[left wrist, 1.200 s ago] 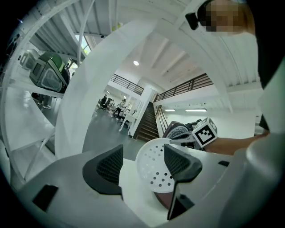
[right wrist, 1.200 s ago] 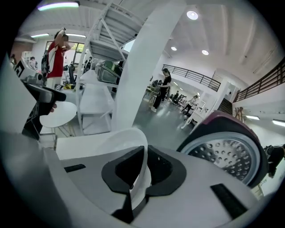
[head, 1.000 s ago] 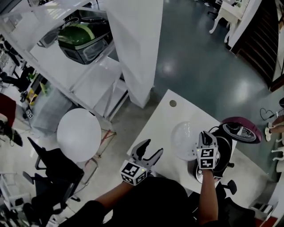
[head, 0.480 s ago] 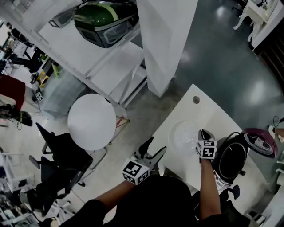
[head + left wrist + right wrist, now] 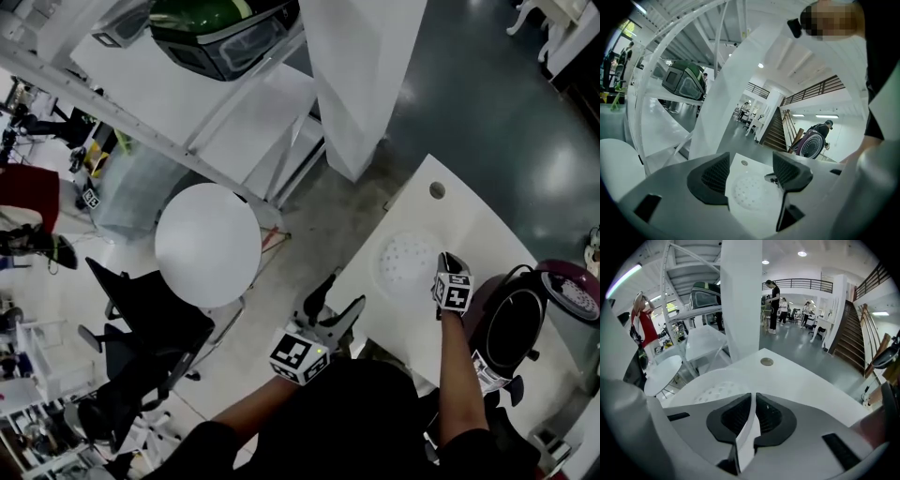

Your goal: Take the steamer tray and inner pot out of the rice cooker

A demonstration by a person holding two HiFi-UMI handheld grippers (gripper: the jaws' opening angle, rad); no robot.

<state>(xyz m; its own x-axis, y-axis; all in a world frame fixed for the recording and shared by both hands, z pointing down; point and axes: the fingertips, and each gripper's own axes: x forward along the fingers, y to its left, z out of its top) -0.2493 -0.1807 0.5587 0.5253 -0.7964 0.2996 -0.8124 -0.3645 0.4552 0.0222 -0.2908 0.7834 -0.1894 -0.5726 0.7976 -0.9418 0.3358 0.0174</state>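
Two hand-held grippers are in view, one in each of the person's hands.

1. Right hand-held gripper (image 5: 447,262): the jaws are clamped almost fully together on the thin white rim of the steamer tray (image 5: 408,262). The right gripper view shows the rim edge pinched between the two ribbed pads of this gripper (image 5: 752,416), with the perforated tray (image 5: 715,391) extending away to the far left of the jaws.

2. Steamer tray: it is outside the rice cooker (image 5: 511,326), low over the white tabletop (image 5: 469,220), just left of the cooker body. Whether its underside rests fully on the tabletop cannot be told. A round cable hole (image 5: 437,190) in the tabletop lies beyond the tray on the far side.

3. Rice cooker: it stands at the right end of the tabletop with its magenta lid (image 5: 574,295) raised to the right. The cavity shows dark; its contents cannot be made out.

4. Left hand-held gripper (image 5: 339,295): the jaws stand wide apart with nothing between them. It is held off the near left edge of the tabletop, well apart from the tray. In the left gripper view (image 5: 750,171) the tray (image 5: 746,192) appears beyond the jaw gap.

5. Surroundings: a round table (image 5: 208,244) and a black chair (image 5: 141,323) stand on the floor to the left.
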